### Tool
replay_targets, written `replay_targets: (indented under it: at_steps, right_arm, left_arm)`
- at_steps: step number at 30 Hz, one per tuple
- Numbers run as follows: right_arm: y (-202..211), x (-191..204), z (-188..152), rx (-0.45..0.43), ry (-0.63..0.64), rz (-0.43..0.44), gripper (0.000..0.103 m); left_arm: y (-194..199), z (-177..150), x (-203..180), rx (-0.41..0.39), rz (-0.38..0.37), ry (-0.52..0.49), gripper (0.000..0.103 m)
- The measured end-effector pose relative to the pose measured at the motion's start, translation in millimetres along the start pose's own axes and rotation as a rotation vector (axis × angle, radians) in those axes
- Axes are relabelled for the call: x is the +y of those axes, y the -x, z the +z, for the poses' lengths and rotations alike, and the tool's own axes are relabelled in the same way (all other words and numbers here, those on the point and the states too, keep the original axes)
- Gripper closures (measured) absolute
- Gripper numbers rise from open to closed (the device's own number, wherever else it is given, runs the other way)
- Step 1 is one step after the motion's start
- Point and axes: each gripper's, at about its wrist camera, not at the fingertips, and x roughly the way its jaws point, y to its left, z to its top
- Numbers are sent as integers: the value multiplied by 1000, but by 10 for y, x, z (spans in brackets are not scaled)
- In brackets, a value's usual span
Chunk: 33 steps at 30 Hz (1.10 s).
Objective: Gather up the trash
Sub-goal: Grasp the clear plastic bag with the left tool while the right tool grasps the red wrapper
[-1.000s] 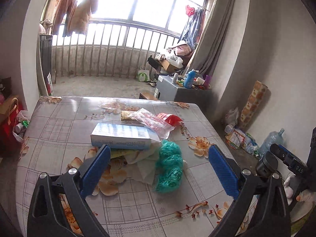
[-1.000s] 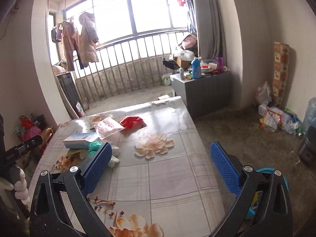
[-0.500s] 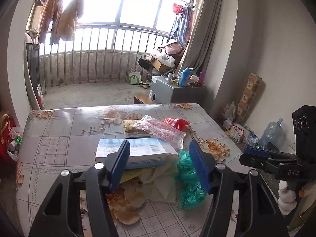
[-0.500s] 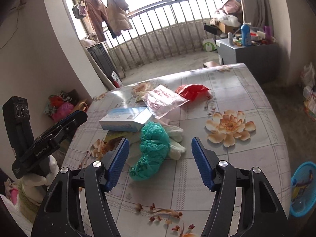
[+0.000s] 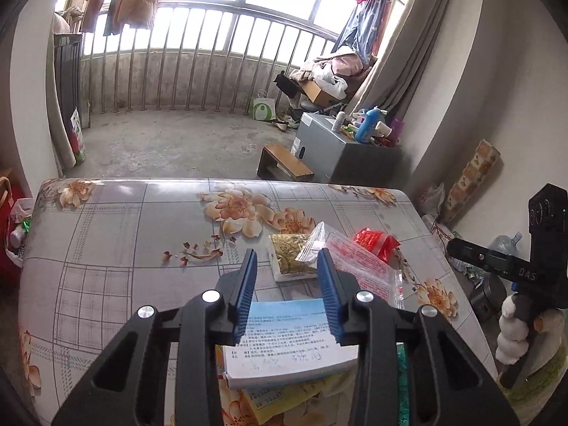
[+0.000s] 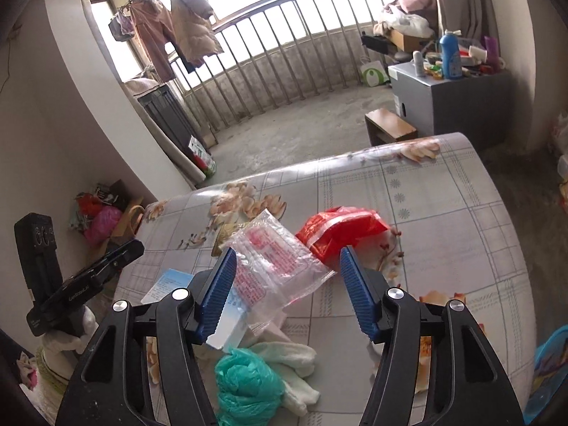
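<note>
Both grippers moved in over the trash pile on the table (image 5: 106, 234) since the earlier frames. Left gripper (image 5: 287, 266) jaws have just been closing; now partly spread, straddling the far end of the blue-white box (image 5: 287, 340), pads not visibly pressing it. Right gripper (image 6: 287, 269) jaws narrowed, now holding about half spread over the clear plastic bag (image 6: 277, 266), not pinching it.

Relative to the box: clear bag lies across its right side, red bag (image 6: 340, 230) beyond that, gold packet (image 5: 291, 255) just past its far end, green bag (image 6: 245, 383) and pale cloth (image 6: 294, 362) at its near side.

Readable: "GenRobot.AI" on the left gripper body, "DAS" on the right. Box print too small to read; its near end is hidden behind the gripper.
</note>
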Motion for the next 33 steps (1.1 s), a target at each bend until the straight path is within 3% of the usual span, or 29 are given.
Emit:
replay_targets:
  at_steps: [5,6,8,12,15,18,22,26,33]
  right_arm:
    - [-625,-177,299,84,-28,-45,42]
    - [-745,-205,319,112,-28,-47,42]
    - [-946,-257,300,155,-40,-78,42]
    - [-1118,-249,172,206,-52,-75,41]
    - [-1081,-135,53,232,-43,-24,52]
    - [-1031,-15,-70,263,-7,6,65]
    - [-903,97,-259,279,15,47,74]
    - [-676,148,-506,288,6,69,76]
    - [-74,233,-1111,290,-1,69,77]
  left_arm:
    - [-595,403,-125,159,-118,-9,68]
    - [-742,476,-162,198,-132,-21,61]
    - [-1026,570,-222,265,-120,-40,34]
    - [-1511,494,-283,411,-92,-124,35]
    - [-1511,425,-325,400,-73,-181,35]
    - [-1406,355,-344,405,-118,-180,42]
    - [-1230,159,-434,393,-125,-220,46]
    - [-962,-95,-516,381,-136,-211,48]
    - [-325,-678,-580,331,-179,-84,52]
